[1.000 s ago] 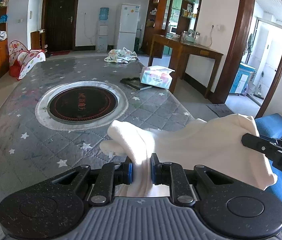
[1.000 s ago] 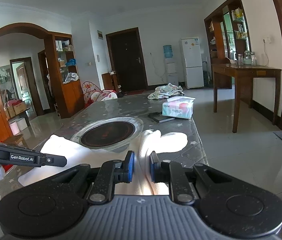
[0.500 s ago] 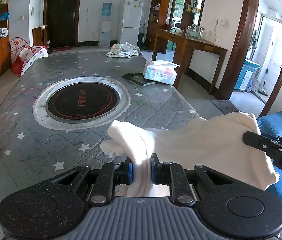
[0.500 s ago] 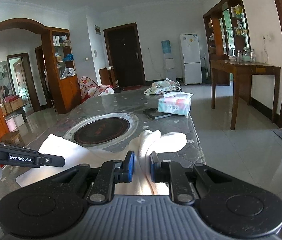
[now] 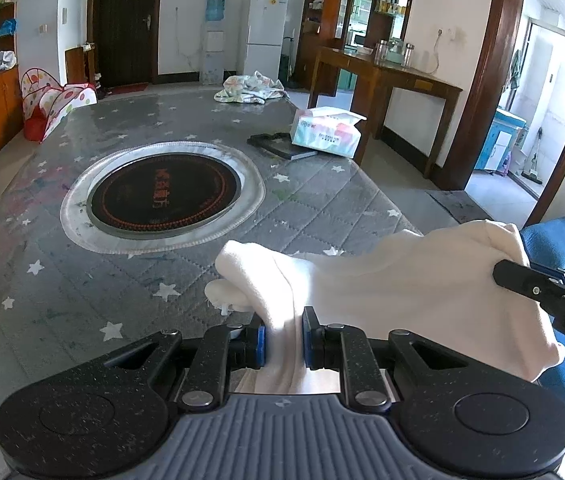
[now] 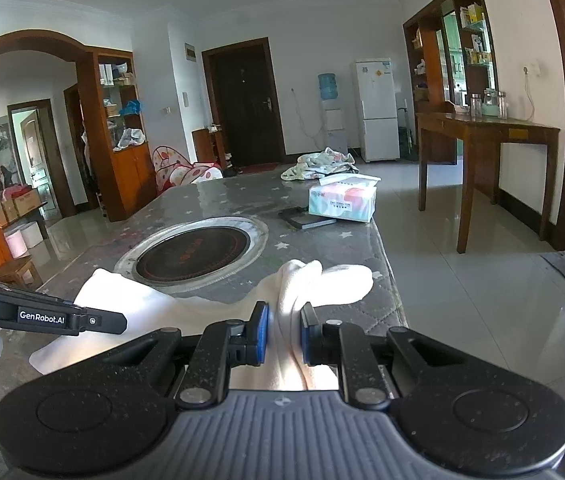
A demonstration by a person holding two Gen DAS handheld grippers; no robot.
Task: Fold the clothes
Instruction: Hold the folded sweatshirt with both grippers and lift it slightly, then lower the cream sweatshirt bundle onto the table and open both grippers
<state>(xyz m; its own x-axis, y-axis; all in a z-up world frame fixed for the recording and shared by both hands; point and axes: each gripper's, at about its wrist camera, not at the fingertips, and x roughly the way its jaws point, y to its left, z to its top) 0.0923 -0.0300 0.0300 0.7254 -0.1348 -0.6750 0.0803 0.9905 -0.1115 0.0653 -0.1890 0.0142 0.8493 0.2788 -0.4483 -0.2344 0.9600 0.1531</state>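
Observation:
A cream-white garment (image 5: 402, 284) is stretched between both grippers above the near end of the grey star-patterned table (image 5: 82, 280). My left gripper (image 5: 282, 340) is shut on its left edge, with cloth bunched between the blue pads. At the right edge of that view, the right gripper (image 5: 542, 292) pinches the other end. In the right wrist view, my right gripper (image 6: 282, 334) is shut on the garment (image 6: 314, 284), and the left gripper (image 6: 102, 320) shows at the left. The cloth's lower part hangs hidden behind the gripper bodies.
A round black cooktop (image 5: 162, 194) is set into the table's middle. Farther off lie a tissue box (image 5: 326, 130), a flat black tray (image 5: 280, 146) and a patterned cloth heap (image 5: 250, 88). A wooden side table (image 5: 382, 80) stands to the right. A blue seat (image 5: 554, 240) is nearby.
Both grippers have moved slightly forward and tilted with the garment still held; the table and cooktop sit a little nearer in view. Neither grip has changed.

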